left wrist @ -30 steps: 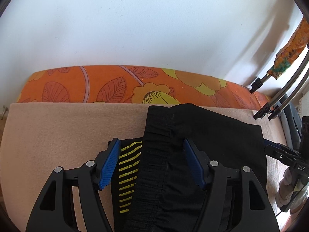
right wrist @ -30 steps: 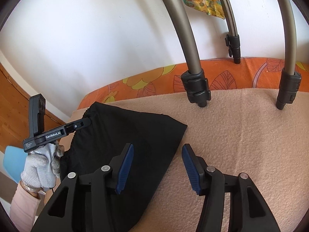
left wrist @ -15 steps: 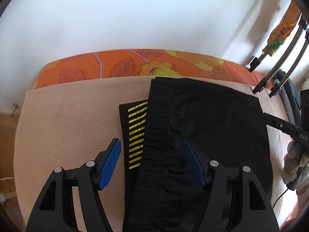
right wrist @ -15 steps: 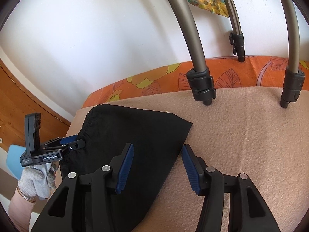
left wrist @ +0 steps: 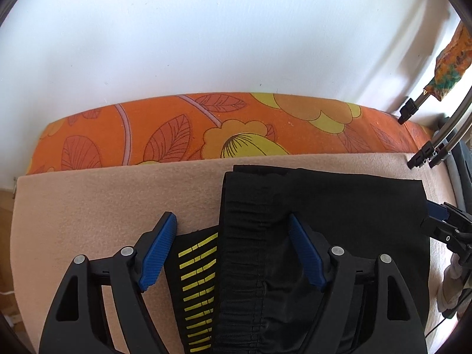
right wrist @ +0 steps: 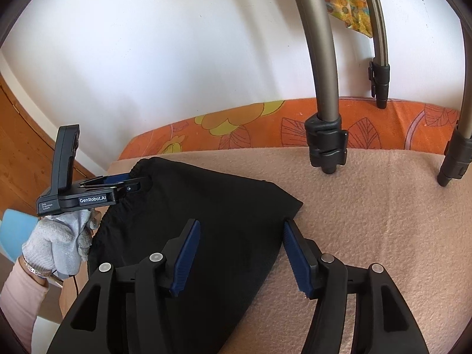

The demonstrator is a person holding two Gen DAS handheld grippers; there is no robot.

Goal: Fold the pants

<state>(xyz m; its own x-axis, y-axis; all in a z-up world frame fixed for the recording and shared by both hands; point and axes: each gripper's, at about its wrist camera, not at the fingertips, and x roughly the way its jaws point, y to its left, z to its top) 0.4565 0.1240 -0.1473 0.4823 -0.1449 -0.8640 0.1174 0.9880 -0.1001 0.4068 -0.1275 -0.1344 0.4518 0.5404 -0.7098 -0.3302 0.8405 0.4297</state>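
Note:
Black pants (left wrist: 324,212) lie folded on a beige blanket (left wrist: 103,206), with a yellow striped print (left wrist: 197,289) showing at their left edge. My left gripper (left wrist: 231,233) is open, its jaws straddling the elastic waistband (left wrist: 244,236) just above the cloth. In the right wrist view the pants (right wrist: 206,200) lie left of centre. My right gripper (right wrist: 240,236) is open over the pants' right edge, holding nothing. The left gripper (right wrist: 129,184) also shows there at the waistband end. The right gripper's tip (left wrist: 439,215) shows at the pants' right side.
An orange flowered mattress edge (left wrist: 206,129) runs along the white wall behind the blanket. Bronze metal tube legs with black clamps (right wrist: 324,141) stand on the blanket to the right. A colourful cloth (right wrist: 348,3) hangs above them. Wooden floor (right wrist: 23,153) lies to the left.
The left gripper has dropped back down and forward over the waistband after rising half a second ago. The right gripper has shifted slightly toward the pants' right edge. Both stay open.

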